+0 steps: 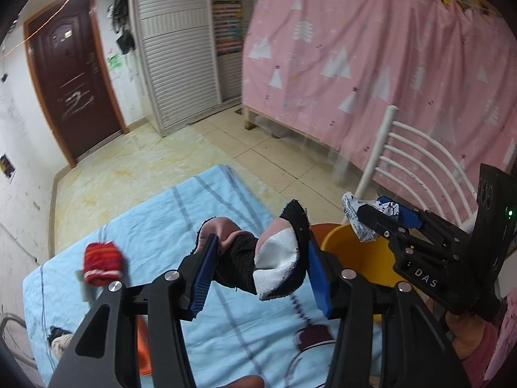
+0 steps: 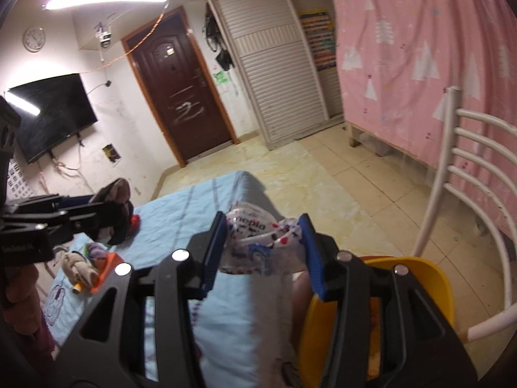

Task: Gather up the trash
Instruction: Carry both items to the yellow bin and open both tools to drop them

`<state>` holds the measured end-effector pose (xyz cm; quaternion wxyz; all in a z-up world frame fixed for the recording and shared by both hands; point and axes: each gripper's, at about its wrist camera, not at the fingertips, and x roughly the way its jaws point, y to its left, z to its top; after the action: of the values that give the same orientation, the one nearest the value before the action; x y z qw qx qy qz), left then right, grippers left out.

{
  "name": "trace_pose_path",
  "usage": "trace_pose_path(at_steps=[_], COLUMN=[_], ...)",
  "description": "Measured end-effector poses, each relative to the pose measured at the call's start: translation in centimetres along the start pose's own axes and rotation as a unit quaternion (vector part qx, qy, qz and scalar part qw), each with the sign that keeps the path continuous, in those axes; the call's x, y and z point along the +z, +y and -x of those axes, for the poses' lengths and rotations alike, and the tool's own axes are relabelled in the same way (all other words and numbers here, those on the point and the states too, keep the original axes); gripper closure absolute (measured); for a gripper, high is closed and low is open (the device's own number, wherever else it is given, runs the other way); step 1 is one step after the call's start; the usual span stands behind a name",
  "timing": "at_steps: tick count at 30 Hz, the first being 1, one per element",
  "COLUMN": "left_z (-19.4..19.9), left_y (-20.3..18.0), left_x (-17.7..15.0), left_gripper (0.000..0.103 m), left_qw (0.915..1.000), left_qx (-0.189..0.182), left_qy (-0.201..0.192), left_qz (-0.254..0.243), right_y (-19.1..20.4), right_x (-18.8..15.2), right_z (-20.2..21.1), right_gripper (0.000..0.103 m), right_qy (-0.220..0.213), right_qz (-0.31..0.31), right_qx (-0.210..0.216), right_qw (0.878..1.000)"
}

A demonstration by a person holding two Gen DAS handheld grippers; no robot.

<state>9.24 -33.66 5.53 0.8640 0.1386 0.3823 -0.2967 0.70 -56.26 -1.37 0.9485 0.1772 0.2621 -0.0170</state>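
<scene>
My left gripper is shut on a crumpled sock, pink, white and black, held above the blue bed sheet. My right gripper is shut on a crinkled white plastic wrapper with red and blue print. In the left wrist view the right gripper holds that wrapper over the rim of a yellow bucket. The bucket sits just right of the bed edge. The left gripper with its sock appears at the left of the right wrist view.
A red striped sock lies on the sheet. Balled socks and an orange item sit near the bed's left side. A white chair stands right of the bucket, before a pink curtain. Tiled floor stretches to a brown door.
</scene>
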Motion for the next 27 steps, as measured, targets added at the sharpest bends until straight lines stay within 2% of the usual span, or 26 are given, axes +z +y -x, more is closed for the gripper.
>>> trace_pose_path(at_steps=[7, 9, 11, 13, 19, 23, 27], left_z=[-1.5, -1.9, -2.2, -2.4, -2.9, -3.0, -2.8], left_y=[-4.7, -6.1, -7.4, -8.3, -11.3, -13.2, -14.3], left_x=[0.9, 1.1, 1.3, 1.5, 1.7, 1.8, 1.8], left_gripper=[0.059, 0.059, 0.059, 0.059, 0.058, 0.050, 0.049], left_qw=[0.9990, 0.9983, 0.9974, 0.9965, 0.9915, 0.9853, 0.9840], left_qx=[-0.032, -0.043, -0.058, -0.068, -0.113, -0.152, -0.158], left_qy=[0.010, 0.013, 0.016, 0.018, 0.022, 0.026, 0.023], left_qz=[-0.029, -0.037, -0.041, -0.044, -0.061, -0.073, -0.079], right_y=[-4.1, -5.4, -6.7, -7.7, -10.5, -11.7, -11.9], right_x=[-0.7, -1.0, -1.0, -1.0, -0.7, -0.6, -0.6], right_z=[2.0, 2.8, 3.6, 4.3, 6.6, 7.8, 8.8], right_gripper=[0.057, 0.051, 0.039, 0.035, 0.035, 0.035, 0.035], right_qy=[-0.001, -0.006, -0.015, -0.025, -0.059, -0.080, -0.094], right_qz=[-0.021, -0.039, -0.052, -0.066, -0.098, -0.115, -0.124], right_qx=[-0.030, -0.029, -0.032, -0.035, -0.050, -0.059, -0.064], right_qw=[0.999, 0.999, 0.998, 0.997, 0.992, 0.988, 0.986])
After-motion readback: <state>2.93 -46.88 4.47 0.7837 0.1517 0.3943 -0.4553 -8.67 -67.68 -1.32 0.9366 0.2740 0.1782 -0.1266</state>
